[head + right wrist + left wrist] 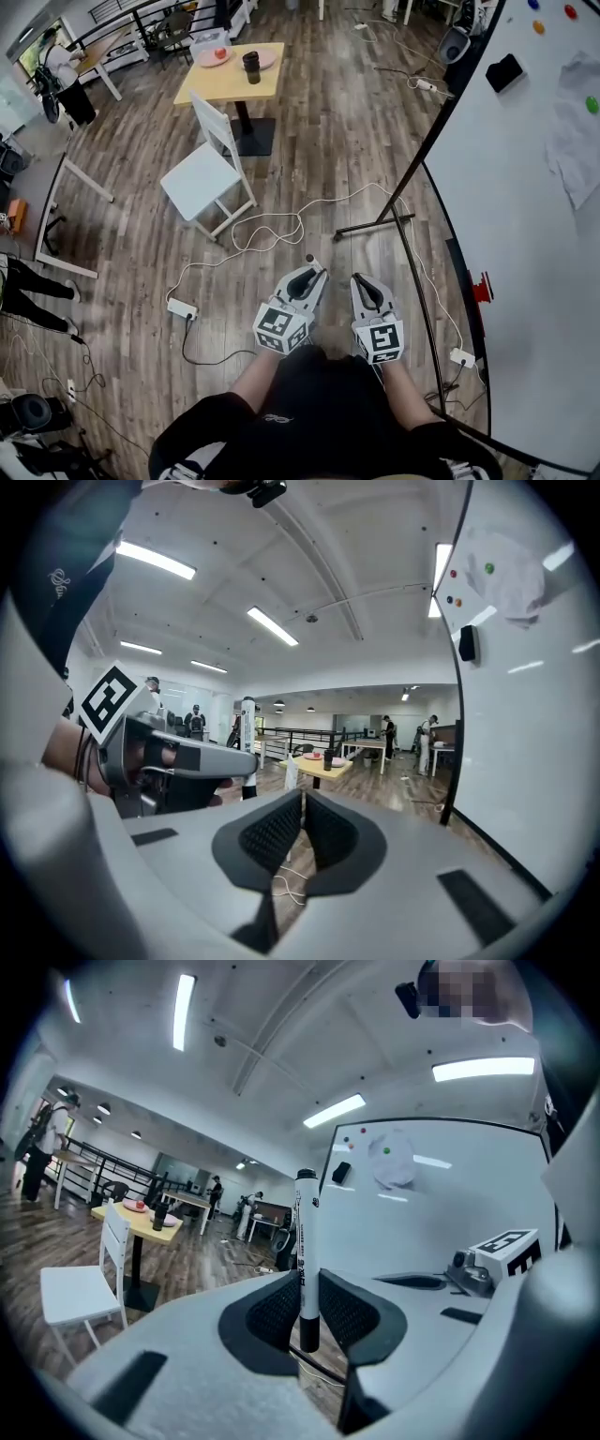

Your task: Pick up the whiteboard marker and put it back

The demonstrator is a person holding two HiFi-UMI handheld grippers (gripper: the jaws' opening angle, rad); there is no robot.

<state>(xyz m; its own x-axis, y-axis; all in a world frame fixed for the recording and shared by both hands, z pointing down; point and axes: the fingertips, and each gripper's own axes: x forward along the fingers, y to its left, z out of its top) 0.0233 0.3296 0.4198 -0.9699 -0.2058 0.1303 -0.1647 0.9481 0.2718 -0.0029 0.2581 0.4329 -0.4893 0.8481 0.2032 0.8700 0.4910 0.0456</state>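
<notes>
The left tool (307,1299) pinches the marker (306,1232) upright between its pads, held in the air above the wood floor (309,122) near the whiteboard (525,234). The right tool (303,822), just beside it, has its jaws pressed together on nothing.

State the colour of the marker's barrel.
The marker is white with black ends, clearest in the left gripper view.

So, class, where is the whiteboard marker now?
Left gripper view, centre: the whiteboard marker stands upright, clamped in the left gripper, whiteboard behind it.
</notes>
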